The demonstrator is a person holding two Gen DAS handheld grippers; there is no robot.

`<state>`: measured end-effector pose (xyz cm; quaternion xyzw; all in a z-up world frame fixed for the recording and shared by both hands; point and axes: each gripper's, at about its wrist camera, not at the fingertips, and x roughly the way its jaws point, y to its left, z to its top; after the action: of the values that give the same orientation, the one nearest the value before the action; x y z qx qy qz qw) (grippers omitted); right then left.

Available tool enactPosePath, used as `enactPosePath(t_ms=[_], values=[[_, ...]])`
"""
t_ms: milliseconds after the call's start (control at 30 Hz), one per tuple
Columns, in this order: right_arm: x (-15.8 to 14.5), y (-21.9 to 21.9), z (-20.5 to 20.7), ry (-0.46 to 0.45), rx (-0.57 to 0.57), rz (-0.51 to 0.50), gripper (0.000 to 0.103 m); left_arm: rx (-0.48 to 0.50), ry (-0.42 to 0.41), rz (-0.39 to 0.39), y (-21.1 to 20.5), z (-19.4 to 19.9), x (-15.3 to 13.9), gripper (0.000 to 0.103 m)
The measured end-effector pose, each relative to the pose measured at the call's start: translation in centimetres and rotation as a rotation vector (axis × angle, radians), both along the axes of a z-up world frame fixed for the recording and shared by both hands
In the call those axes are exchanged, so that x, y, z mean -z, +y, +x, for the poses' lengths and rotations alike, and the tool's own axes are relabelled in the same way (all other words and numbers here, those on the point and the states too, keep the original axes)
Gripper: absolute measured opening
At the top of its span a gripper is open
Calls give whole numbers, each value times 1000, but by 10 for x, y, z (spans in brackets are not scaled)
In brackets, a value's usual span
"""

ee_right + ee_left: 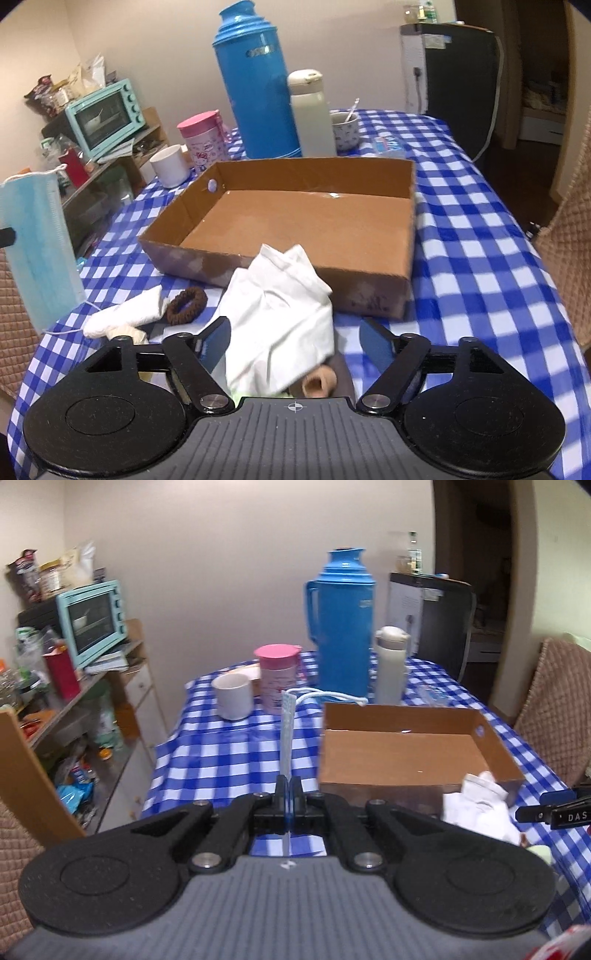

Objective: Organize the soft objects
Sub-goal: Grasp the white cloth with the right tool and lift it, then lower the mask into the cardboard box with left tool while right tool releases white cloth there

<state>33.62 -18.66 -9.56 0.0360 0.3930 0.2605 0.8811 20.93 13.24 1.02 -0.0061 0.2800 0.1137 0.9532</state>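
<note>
My left gripper (287, 788) is shut on a light blue face mask (287, 734), which stands edge-on above the checked tablecloth (229, 760); in the right wrist view the mask (37, 243) hangs at the far left. An open cardboard box (399, 757) (303, 221) lies empty on the table. A crumpled white cloth (284, 314) (476, 805) lies against the box's near wall, between the fingers of my open right gripper (295, 343); only its left finger (216, 343) touches the cloth. A brown scrunchie (186, 305) and a folded white cloth (125, 317) lie to the left.
Behind the box stand a blue thermos (258, 85), a white bottle (312, 114), a pink cup (203, 144), a white mug (170, 166) and a cup with a spoon (345, 129). A cluttered shelf with a teal oven (94, 616) is at left. Padded chairs (550, 709) flank the table.
</note>
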Motion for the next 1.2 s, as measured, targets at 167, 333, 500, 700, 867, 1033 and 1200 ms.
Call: enactPosePath(t_ms=[167, 333, 500, 700, 867, 1033, 1200], values=[[16, 13, 30, 30, -40, 2, 69, -45, 10, -6, 20, -3, 2, 2], [31, 25, 52, 53, -57, -31, 67, -58, 20, -11, 35, -3, 8, 2], [35, 31, 57, 58, -101, -62, 28, -49, 23, -22, 40, 2, 10, 2], [5, 21, 43, -22, -132, -16, 8, -20, 3, -16, 36, 5, 2, 2], [-34, 7, 35, -101, -130, 51, 7, 19, -24, -13, 31, 9, -10, 2], [-74, -4, 35, -158, -129, 84, 7, 73, -52, -2, 22, 18, -26, 2], [-109, -11, 44, -202, -123, 102, 7, 148, -95, 7, 9, 38, -48, 2]])
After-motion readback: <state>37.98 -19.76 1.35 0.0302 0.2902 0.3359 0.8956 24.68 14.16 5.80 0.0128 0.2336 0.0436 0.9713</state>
